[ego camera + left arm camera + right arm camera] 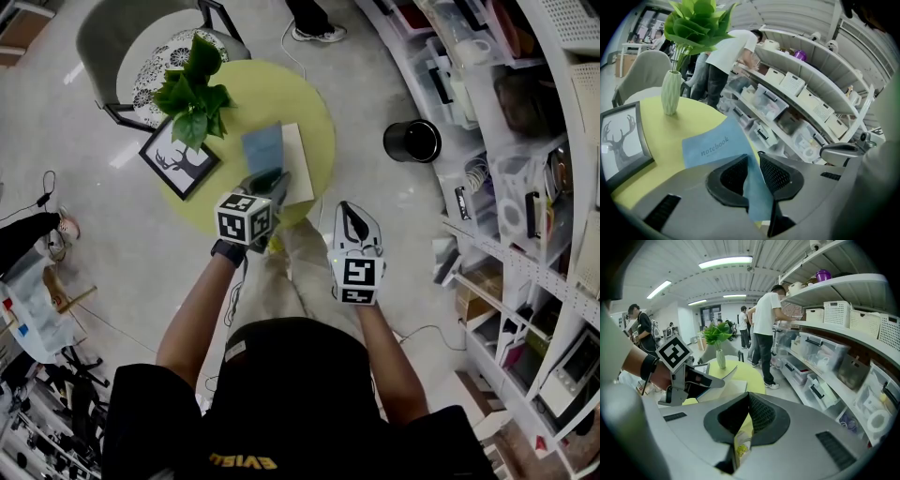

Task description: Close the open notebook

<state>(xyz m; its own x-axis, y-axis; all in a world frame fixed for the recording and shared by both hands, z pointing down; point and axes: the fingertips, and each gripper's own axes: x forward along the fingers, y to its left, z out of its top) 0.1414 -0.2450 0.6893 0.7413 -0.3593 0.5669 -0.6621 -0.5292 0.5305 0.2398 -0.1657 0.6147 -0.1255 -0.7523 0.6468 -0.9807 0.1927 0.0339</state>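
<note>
Far left, at the edge of the round, matt yellow-green table [258, 98]: a rectangular black-framed print of a stag's head [180, 157] with a smooth, glazed front. Just beside it stands a pale green ribbed vase [671, 92], narrow at the neck, holding broad glossy green leaves [193, 89].

Centre: a thin blue soft-cover notebook [262, 148] lies open on the near right part of the table. The cover is matt paper, lifted clear of the tabletop and slightly bowed. A flat white page [300, 164] lies to its right. Only one word can be read, in darker blue script on the cover: "notebook".

Left gripper [752, 157]: grey moulded plastic with black dimpled pads and a cube of black-and-white square markers. Its jaws are pinched on the near edge of the blue cover, and the sheet runs up between the pads.

Right gripper [749, 397]: same build. It is held off the table on the near side, well apart from the notebook. Its jaws are drawn together with nothing gripped, leaving only a thin slit.

Right: a black cylindrical bin [412, 141] stands on the pale floor. Beyond it is curved white shelving [534, 267] carrying clear plastic boxes and white lattice baskets.
</note>
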